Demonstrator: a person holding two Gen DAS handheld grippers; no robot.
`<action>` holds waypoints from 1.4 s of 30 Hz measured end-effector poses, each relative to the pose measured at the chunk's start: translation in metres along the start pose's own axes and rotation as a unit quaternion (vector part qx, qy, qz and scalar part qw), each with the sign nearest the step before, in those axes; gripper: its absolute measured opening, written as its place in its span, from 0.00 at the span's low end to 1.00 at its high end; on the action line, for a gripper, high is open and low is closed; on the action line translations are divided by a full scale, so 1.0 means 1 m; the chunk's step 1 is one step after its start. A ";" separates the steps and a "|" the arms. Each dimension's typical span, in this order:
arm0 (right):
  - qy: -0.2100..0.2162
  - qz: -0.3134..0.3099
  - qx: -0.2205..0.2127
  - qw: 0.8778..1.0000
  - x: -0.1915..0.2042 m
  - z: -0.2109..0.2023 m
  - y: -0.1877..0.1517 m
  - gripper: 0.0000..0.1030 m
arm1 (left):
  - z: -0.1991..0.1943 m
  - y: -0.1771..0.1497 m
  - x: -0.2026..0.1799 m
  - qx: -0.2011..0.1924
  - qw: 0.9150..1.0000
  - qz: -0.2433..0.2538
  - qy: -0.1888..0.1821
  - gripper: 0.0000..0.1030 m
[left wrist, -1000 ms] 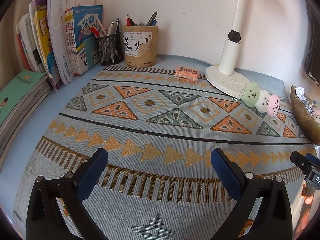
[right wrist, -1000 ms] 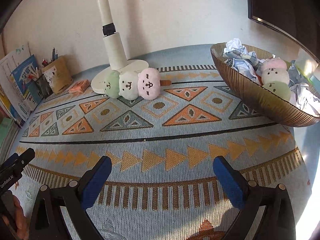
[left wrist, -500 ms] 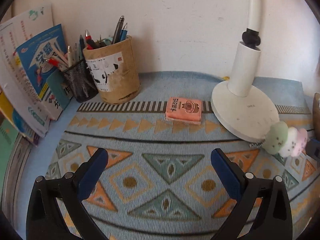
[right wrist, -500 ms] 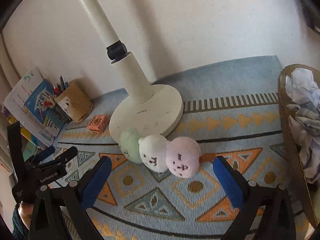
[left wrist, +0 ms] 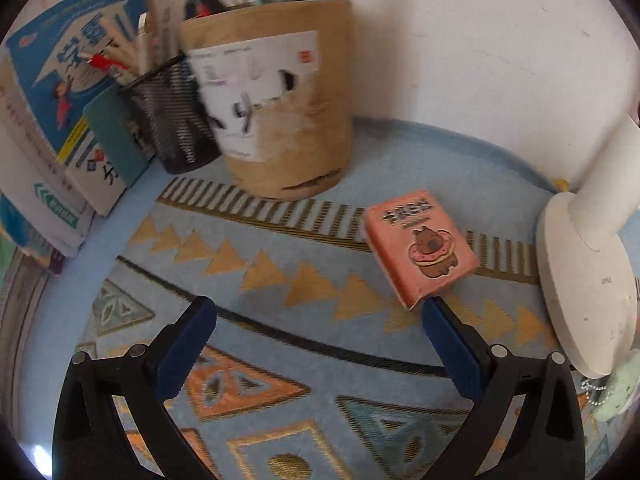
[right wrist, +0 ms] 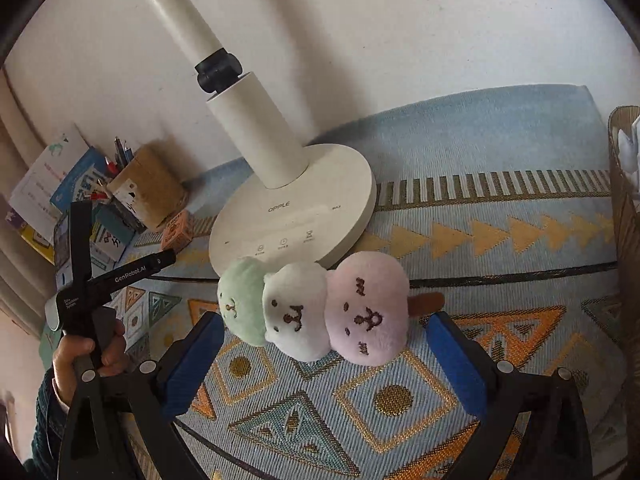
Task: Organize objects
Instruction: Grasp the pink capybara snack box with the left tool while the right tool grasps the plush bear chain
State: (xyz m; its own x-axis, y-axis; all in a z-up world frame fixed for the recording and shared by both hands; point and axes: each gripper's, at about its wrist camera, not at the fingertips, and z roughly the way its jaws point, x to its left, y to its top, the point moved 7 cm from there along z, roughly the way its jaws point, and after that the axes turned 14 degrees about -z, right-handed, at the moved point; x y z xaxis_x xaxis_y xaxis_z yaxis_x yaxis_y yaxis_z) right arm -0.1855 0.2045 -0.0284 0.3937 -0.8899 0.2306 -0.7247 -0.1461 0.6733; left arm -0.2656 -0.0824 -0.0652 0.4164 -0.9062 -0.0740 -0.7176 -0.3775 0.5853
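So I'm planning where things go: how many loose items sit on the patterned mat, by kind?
Three-ball plush toy, green, white, pink: 1
Flat pink bear-printed packet: 1
Pen holders, tan cylinder and black mesh cup: 2
White round-based desk lamp: 1
Total: 5

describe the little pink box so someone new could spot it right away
Find the white lamp base on the patterned mat; the pink box lies flat between it and the tan pen cup. Only it bears a cartoon bear in a doughnut.
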 end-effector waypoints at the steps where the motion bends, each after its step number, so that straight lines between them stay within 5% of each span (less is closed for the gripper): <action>1: -0.003 -0.004 -0.001 1.000 0.001 -0.002 0.001 0.99 | -0.002 0.003 0.012 -0.007 1.000 -0.016 0.010 0.99; 3: -0.008 -0.007 -0.002 1.000 0.002 -0.002 0.001 0.99 | -0.008 0.005 0.019 -0.008 1.000 -0.024 -0.011 0.98; 7: -0.004 0.010 -0.007 1.000 -0.007 0.000 -0.001 0.99 | -0.021 0.000 -0.020 0.008 0.994 0.016 -0.110 0.98; 11: -0.014 0.029 -0.051 0.998 -0.020 -0.006 0.010 0.99 | -0.007 0.010 -0.046 0.009 0.996 0.029 -0.083 0.96; 14: 0.012 0.030 -0.054 0.998 -0.020 -0.001 0.018 0.97 | 0.006 0.010 -0.052 0.034 0.996 0.016 -0.085 0.78; 15: 0.026 0.026 -0.044 0.998 -0.017 0.003 0.015 0.91 | 0.005 0.011 -0.053 0.021 0.997 0.021 -0.075 0.76; 18: 0.045 0.002 -0.015 0.999 -0.002 0.013 0.012 0.66 | -0.001 0.010 -0.058 0.008 0.996 0.040 -0.084 0.39; 20: 0.047 0.012 -0.005 0.999 0.000 0.014 0.006 0.36 | -0.006 0.007 -0.056 0.014 0.995 0.039 -0.090 0.37; 21: 0.049 0.030 0.000 0.998 -0.002 0.013 0.000 0.35 | -0.011 0.003 -0.054 0.020 0.994 0.040 -0.097 0.37; 26: 0.103 0.132 0.014 0.986 0.002 -0.007 -0.030 0.34 | -0.054 -0.032 -0.032 0.040 0.987 0.060 -0.144 0.37; 30: 0.132 0.175 0.045 0.974 0.042 -0.033 -0.074 0.33 | -0.101 -0.072 -0.006 0.041 0.983 0.073 -0.165 0.37; 33: 0.193 0.191 0.056 0.961 0.078 -0.051 -0.098 0.34 | -0.132 -0.100 0.004 0.026 0.981 0.080 -0.173 0.37; 35: 0.167 0.186 0.059 0.966 0.082 -0.063 -0.108 0.39 | -0.148 -0.120 0.013 0.010 0.982 0.088 -0.169 0.37; 38: 0.106 0.152 0.045 0.982 0.081 -0.081 -0.112 0.72 | -0.139 -0.136 0.032 0.005 0.980 0.079 -0.184 0.37; 41: 0.061 0.062 0.034 0.996 0.090 -0.089 -0.101 0.79 | -0.130 -0.138 0.042 -0.006 0.979 0.059 -0.196 0.37; 42: 0.047 0.021 0.038 0.998 0.097 -0.085 -0.097 0.88 | -0.126 -0.135 0.044 -0.012 0.980 0.054 -0.193 0.37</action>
State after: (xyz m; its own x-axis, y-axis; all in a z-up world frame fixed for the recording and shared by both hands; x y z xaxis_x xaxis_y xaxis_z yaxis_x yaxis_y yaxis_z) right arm -0.0286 0.1691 -0.0117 0.4108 -0.8519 0.3249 -0.7814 -0.1454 0.6069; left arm -0.0799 -0.0473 -0.0453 0.0920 -0.9470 -0.3078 -0.7303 -0.2743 0.6256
